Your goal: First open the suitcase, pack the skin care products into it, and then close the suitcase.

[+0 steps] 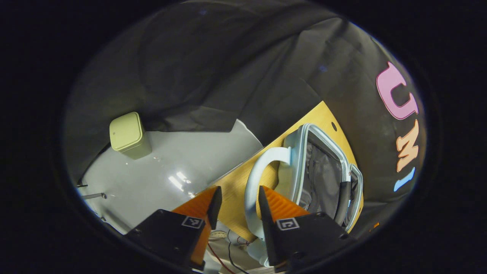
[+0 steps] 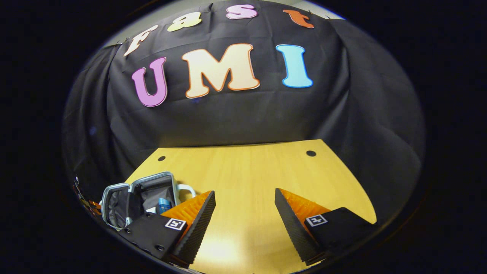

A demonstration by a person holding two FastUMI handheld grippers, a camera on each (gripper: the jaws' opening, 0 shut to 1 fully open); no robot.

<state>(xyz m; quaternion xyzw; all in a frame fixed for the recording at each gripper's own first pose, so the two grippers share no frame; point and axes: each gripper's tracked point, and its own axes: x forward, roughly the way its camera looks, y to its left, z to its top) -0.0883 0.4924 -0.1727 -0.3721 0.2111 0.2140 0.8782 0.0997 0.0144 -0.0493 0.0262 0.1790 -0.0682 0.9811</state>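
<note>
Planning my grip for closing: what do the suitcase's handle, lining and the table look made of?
Handle: looks like smooth, hard pale plastic with a soft sheen. Suitcase lining: grey fabric, wrinkled and matte. Table: wood-look top, probably laminate, with faint grain and slight glare.

A black cloth wall (image 2: pixel 236 118) hangs in folds behind a wooden table (image 2: pixel 243 171) with two dark holes near its far edge. Beside the table, a grey floor (image 1: pixel 179 163) reflects overhead light. A pale green bin (image 1: pixel 128 135) stands on the floor against the cloth.
</note>
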